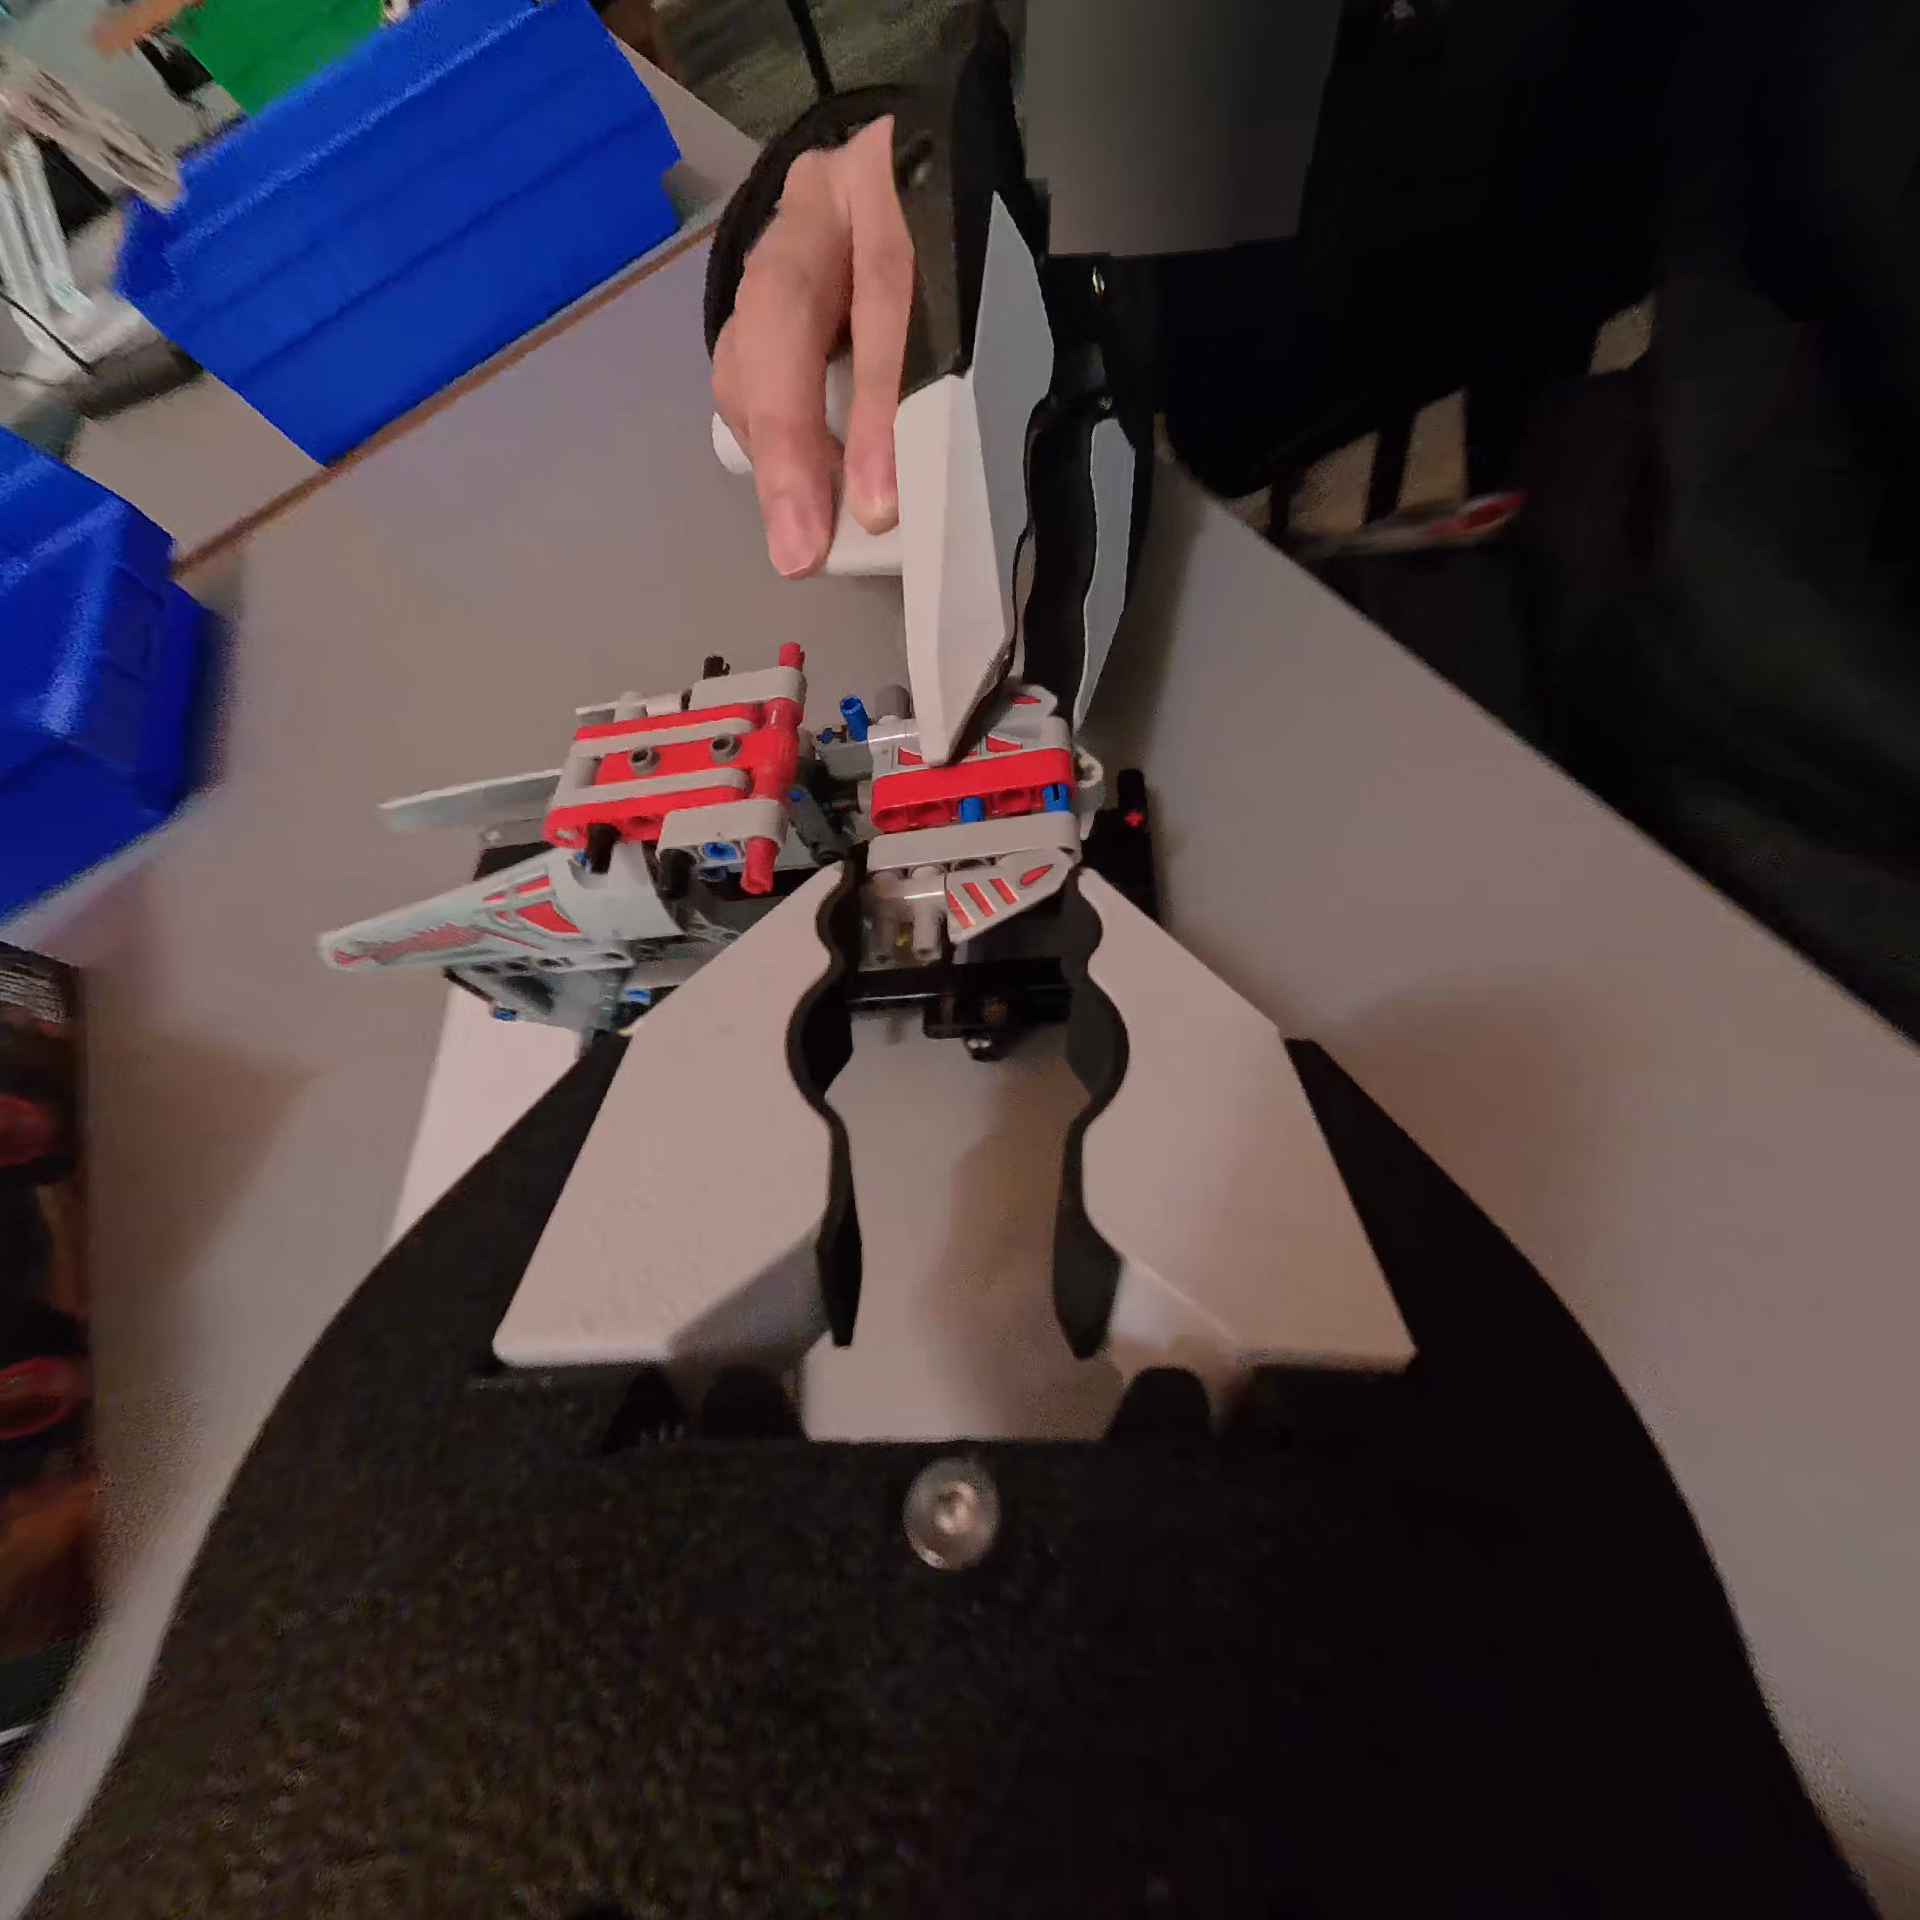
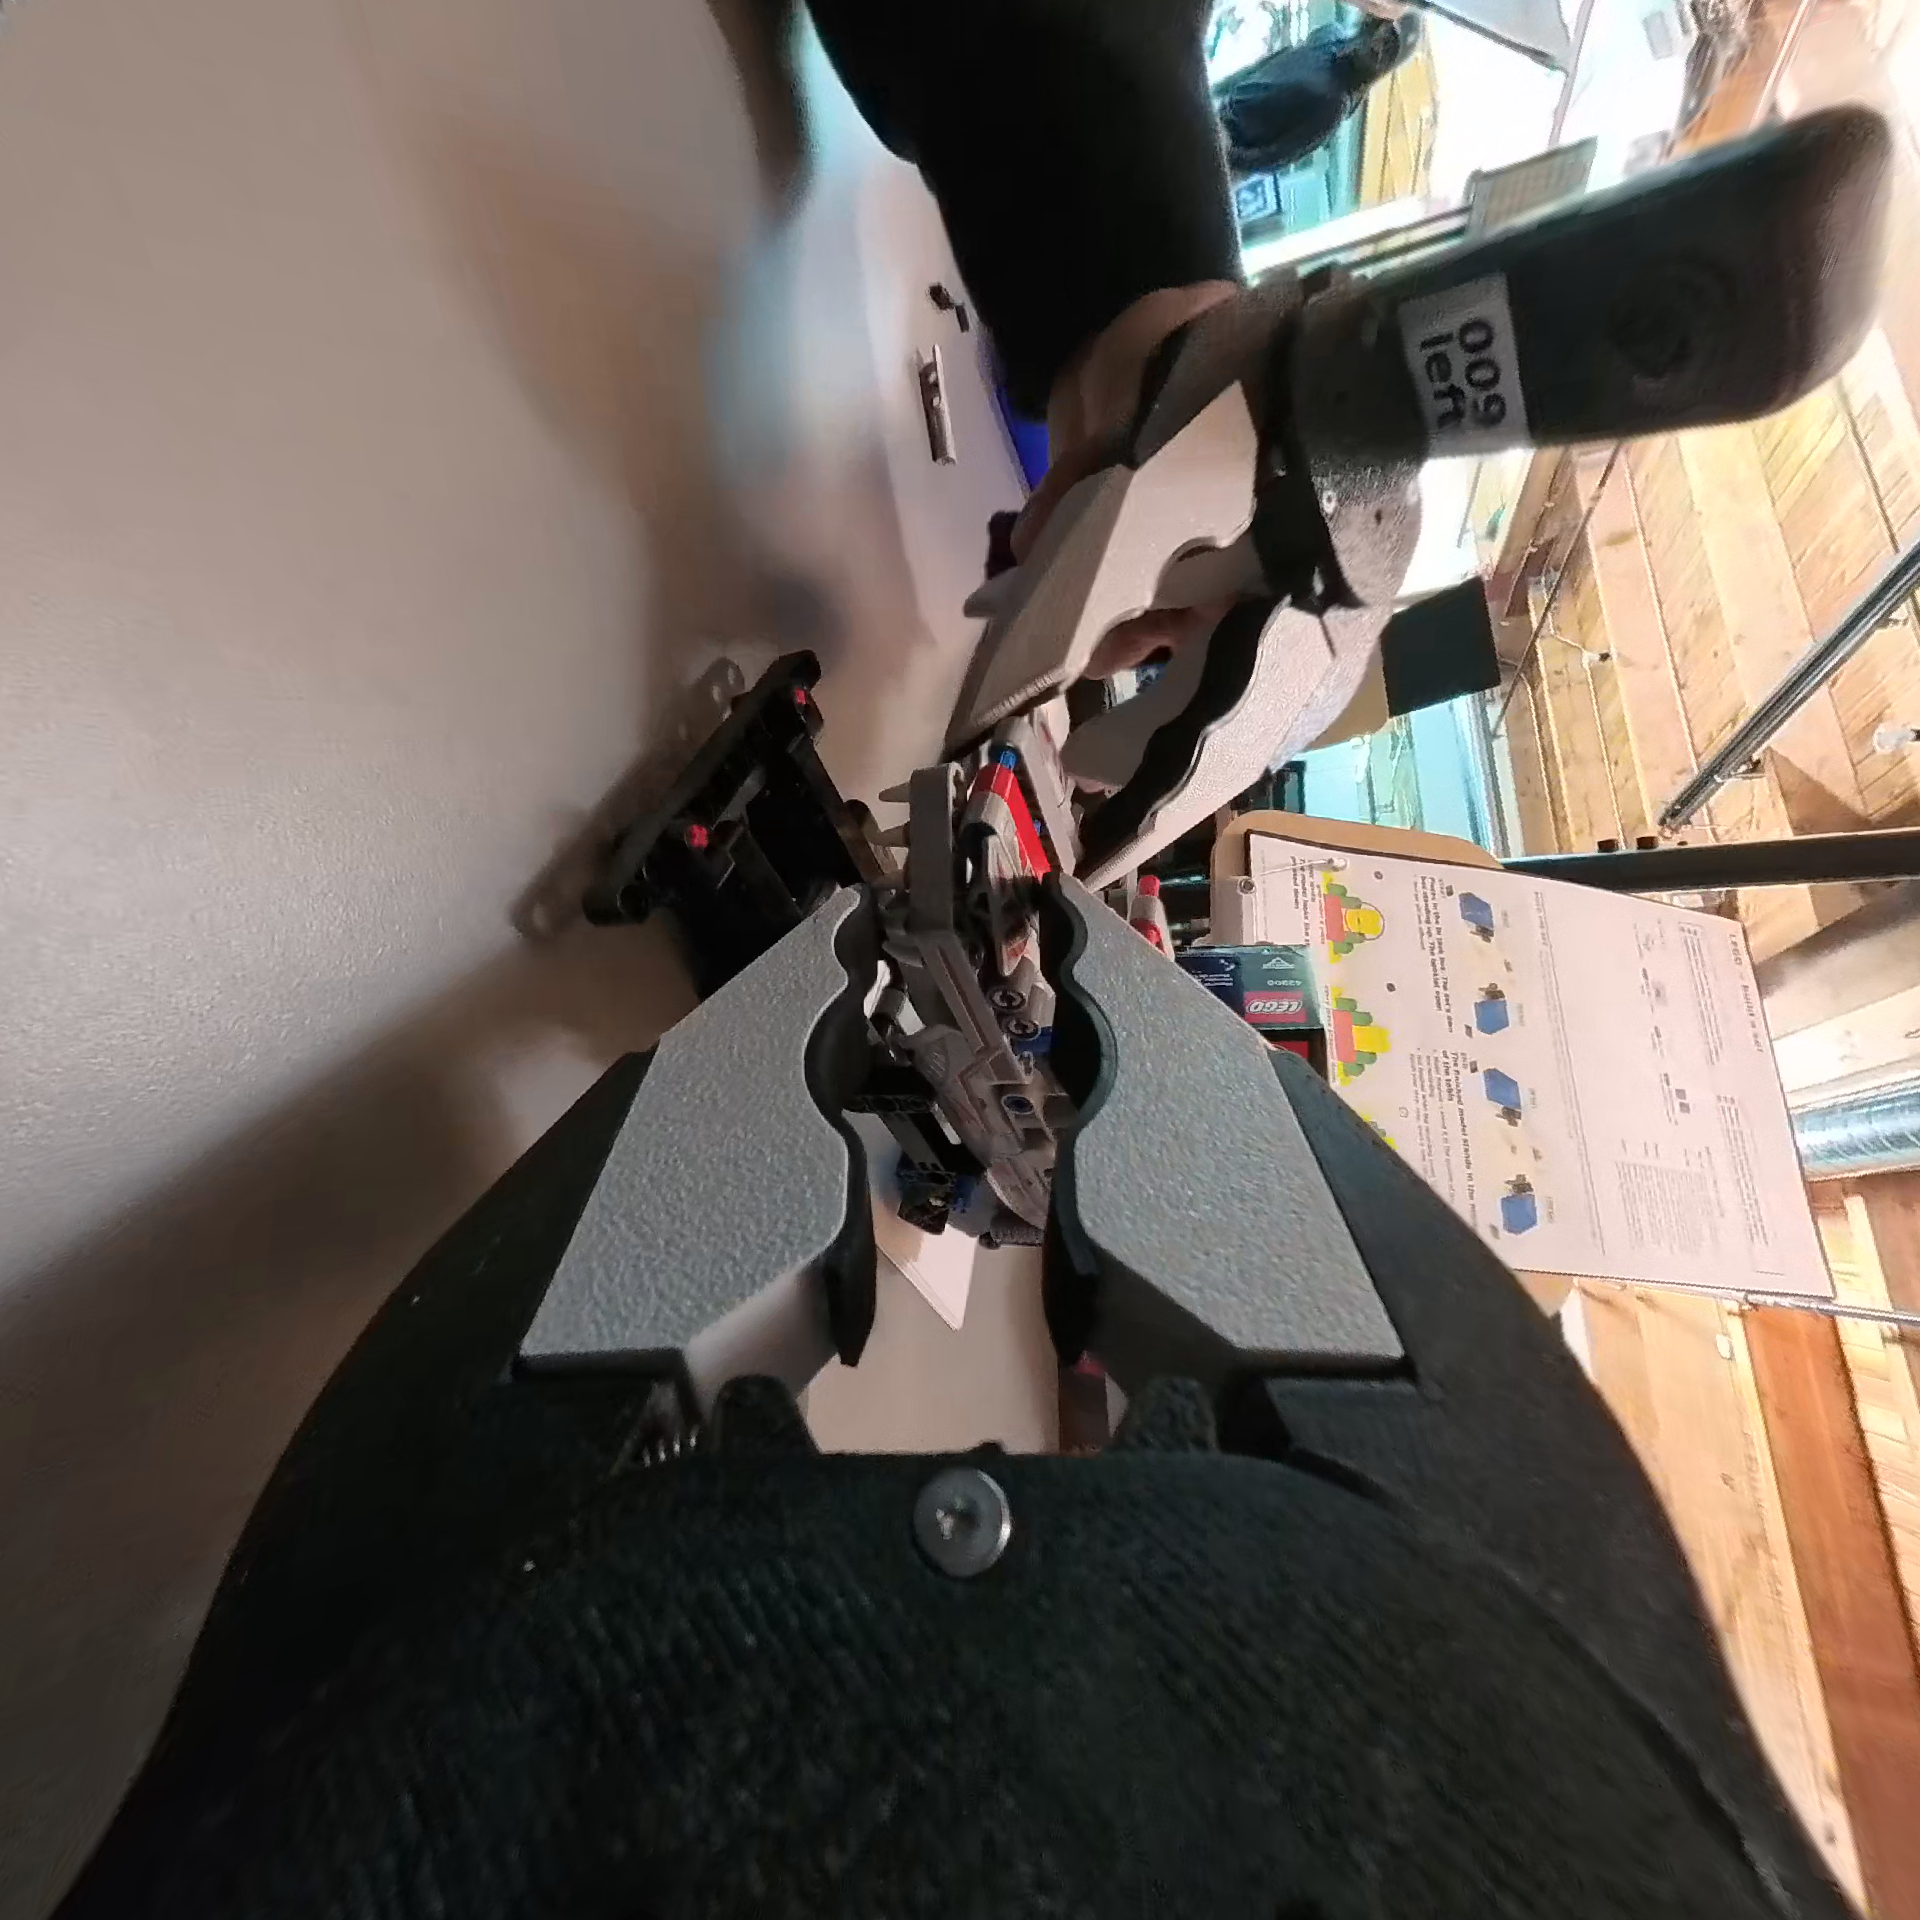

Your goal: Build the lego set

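1. Left wrist view: the left tongs (image 1: pixel 961 883) reach toward the lego model (image 1: pixel 727 821), a red, grey and black build lying on the grey tabletop (image 1: pixel 1403 831); their fingers stand apart, with the model's near end between the tips.
2. Same view: the right tongs (image 1: pixel 961 743) come down from above, held by a hand (image 1: pixel 810 343), tips on the model's red right-hand block; whether they clamp it cannot be told here.
3. Right wrist view: the right tongs (image 2: pixel 961 914) are clamped on the model's grey beams (image 2: pixel 966 997).
4. Blue bins (image 1: pixel 395 197) stand along the tabletop's far-left edge; an instruction sheet (image 2: pixel 1558 1060) hangs beyond the tabletop.
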The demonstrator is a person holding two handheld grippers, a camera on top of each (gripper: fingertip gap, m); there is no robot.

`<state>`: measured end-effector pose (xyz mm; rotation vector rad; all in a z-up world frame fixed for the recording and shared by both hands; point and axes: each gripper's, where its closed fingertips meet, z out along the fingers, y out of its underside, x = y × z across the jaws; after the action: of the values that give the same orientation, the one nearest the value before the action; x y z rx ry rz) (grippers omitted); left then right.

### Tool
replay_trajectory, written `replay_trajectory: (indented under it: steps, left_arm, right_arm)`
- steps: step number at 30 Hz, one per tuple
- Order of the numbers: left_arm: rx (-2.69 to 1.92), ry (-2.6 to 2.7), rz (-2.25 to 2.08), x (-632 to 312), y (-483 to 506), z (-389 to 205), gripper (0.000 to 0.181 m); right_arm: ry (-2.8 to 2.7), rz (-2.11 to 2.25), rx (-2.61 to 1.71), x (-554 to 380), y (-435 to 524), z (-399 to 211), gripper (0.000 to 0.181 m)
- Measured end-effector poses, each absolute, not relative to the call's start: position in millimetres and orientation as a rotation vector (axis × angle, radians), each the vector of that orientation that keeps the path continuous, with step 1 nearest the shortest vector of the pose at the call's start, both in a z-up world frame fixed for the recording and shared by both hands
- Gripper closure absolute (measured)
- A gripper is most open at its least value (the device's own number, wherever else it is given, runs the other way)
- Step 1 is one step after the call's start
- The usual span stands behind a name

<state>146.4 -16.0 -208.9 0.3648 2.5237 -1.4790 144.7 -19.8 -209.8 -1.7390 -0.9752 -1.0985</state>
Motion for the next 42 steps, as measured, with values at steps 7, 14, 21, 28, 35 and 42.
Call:
replay_trajectory:
  steps: [7, 14, 21, 28, 35, 42]
  left_arm:
    - [0.178, 2.628, -1.725, 137.5, -18.7, -204.4, 0.143]
    - [0.172, 2.539, -1.705, 140.1, -18.3, -201.0, 0.14]
    - [0.108, 2.551, -1.666, 142.1, -11.3, -202.8, 0.134]
    - [0.126, 2.539, -1.634, 138.8, -10.2, -208.8, 0.142]
    - [0.165, 2.508, -1.653, 140.0, -11.4, -207.6, 0.144]
    - [0.052, 2.687, -1.798, 141.7, -11.7, -203.5, 0.144]
  right_arm:
    - [-0.984, -1.122, -1.717, 146.9, -15.8, -210.3, 0.153]
    - [-0.974, -1.138, -1.711, 148.4, -14.0, -208.3, 0.153]
    - [-0.968, -1.136, -1.714, 148.6, -12.7, -208.0, 0.152]
    - [-0.965, -1.132, -1.716, 147.4, -11.3, -208.3, 0.152]
    - [-0.955, -1.115, -1.712, 146.4, -11.9, -208.1, 0.152]
    - [-0.947, -1.1, -1.703, 145.0, -11.3, -208.3, 0.152]
